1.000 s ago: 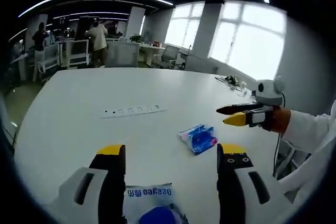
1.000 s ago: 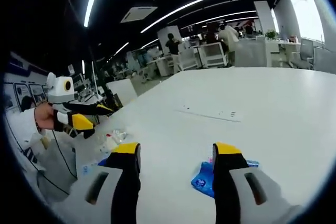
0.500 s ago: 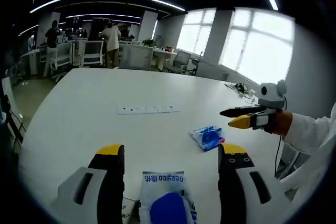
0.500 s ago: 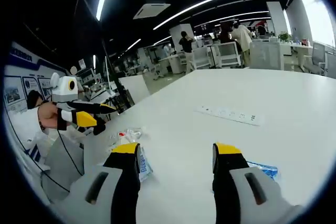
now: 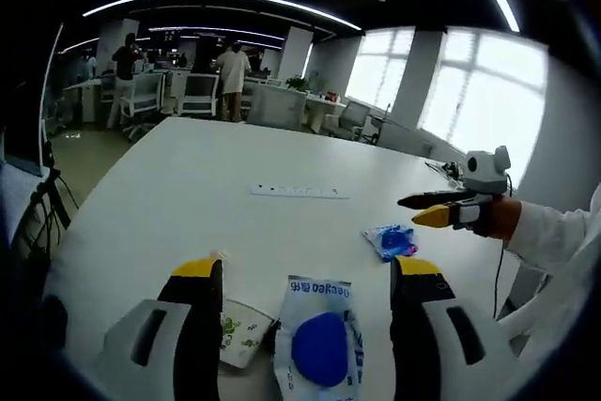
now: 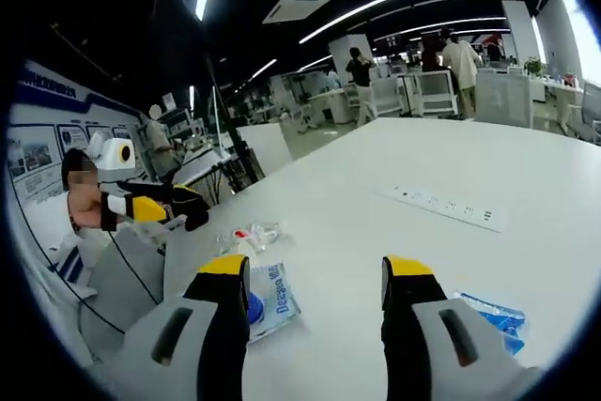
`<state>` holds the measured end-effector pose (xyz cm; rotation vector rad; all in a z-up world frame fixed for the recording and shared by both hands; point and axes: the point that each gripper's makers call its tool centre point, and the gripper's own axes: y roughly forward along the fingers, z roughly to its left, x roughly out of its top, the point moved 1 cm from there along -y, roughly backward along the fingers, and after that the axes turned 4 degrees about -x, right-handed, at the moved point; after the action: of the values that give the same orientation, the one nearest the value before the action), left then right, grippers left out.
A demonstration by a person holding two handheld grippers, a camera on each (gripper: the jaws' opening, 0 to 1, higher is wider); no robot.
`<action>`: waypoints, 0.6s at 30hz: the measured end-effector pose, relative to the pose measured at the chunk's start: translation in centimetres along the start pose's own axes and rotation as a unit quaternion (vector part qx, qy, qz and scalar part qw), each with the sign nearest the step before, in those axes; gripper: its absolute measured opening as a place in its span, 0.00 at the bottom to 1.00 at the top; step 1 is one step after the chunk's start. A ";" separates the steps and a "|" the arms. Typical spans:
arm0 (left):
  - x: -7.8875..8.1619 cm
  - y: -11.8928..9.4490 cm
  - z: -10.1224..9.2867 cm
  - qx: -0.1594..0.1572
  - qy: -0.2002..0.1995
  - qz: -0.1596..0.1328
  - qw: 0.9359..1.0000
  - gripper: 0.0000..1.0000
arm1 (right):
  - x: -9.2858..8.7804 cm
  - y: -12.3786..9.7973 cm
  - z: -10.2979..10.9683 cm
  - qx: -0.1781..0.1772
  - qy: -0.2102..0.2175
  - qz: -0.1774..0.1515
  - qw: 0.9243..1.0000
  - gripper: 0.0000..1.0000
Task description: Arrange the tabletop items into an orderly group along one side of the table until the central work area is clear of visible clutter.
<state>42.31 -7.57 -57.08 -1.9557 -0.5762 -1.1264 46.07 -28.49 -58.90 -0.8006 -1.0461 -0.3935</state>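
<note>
Right now both of your grippers hang empty with jaws spread: the left gripper (image 5: pixel 308 274) frames the white wet-wipe pack with the blue lid (image 5: pixel 318 348), a crumpled printed wrapper (image 5: pixel 242 336) beside it. The small blue plastic packet (image 5: pixel 392 240) lies nearer the right gripper (image 6: pixel 315 269). Close on the soft pack's edge and it may slip; the wrapper could get dragged along.

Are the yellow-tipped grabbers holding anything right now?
No, nothing is held. The left hand-held gripper is open above the wet wipes pack; the right hand-held gripper is open above the bare table.
</note>
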 end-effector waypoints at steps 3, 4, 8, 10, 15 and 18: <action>-0.5 -0.9 0.5 0.011 -0.009 -0.003 1.000 0.74 | 0.0 0.6 0.6 0.011 -0.006 0.005 1.000 0.56; -0.7 -1.3 0.7 0.016 -0.011 -0.003 1.000 0.74 | 0.0 0.8 0.8 0.013 -0.008 0.007 1.000 0.56; -1.5 -2.0 1.1 0.025 -0.017 -0.002 1.000 0.74 | -0.1 1.3 1.2 0.023 -0.015 0.015 1.000 0.56; -2.1 -2.4 1.4 0.030 -0.021 0.001 0.999 0.74 | -0.2 1.6 1.4 0.027 -0.015 0.018 0.999 0.55; -3.4 -3.4 1.7 0.043 -0.034 0.004 0.999 0.74 | -0.4 2.2 1.7 0.036 -0.023 0.029 0.999 0.55; -3.9 -3.8 1.8 0.047 -0.041 0.005 0.998 0.74 | -0.5 2.6 1.9 0.042 -0.026 0.033 0.998 0.55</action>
<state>38.59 -3.86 -59.47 -1.9283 -0.6508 -0.9974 46.36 -25.43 -59.84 -0.7709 -1.0749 -0.2728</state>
